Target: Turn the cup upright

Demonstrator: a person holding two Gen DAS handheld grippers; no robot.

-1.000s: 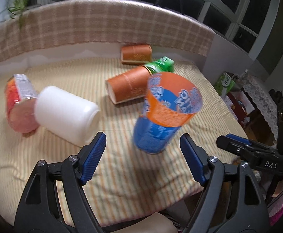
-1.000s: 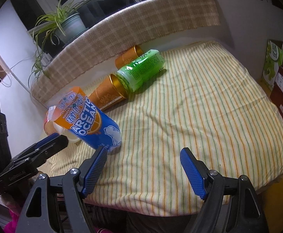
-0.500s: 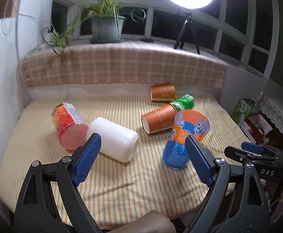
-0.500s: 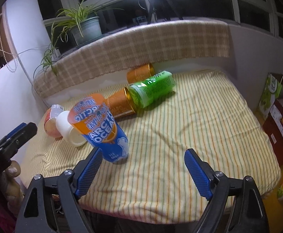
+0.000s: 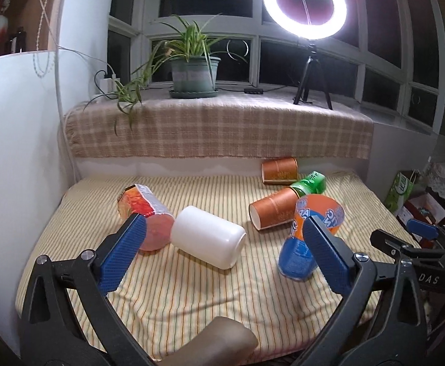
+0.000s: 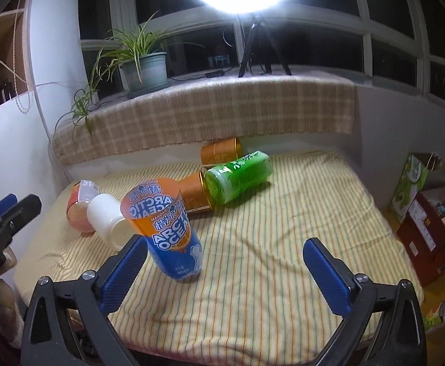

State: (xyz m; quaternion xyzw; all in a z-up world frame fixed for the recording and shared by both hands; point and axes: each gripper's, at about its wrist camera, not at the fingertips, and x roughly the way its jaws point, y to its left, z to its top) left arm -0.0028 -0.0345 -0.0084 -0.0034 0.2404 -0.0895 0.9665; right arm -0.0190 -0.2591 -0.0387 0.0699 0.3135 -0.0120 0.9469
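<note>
Both grippers have drawn back from the orange-and-blue cup [image 6: 169, 231], which stands mouth-up, slightly tilted, near the front of the striped bed [image 6: 283, 228]. The left gripper [image 5: 222, 250] and right gripper [image 6: 225, 274] hover with jaws spread, empty. Behind the cup lie a white cup [image 5: 208, 238], two orange cups [image 5: 271, 210] and a green can [image 6: 237, 177].

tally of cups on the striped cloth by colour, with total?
Blue-and-orange cup (standing, tilted): 1
Orange-brown cups, lying: 2 (near, far)
Green cup, lying: 1
White cup, lying: 1
Red/pink printed cup, lying: 1
Total: 6
</note>
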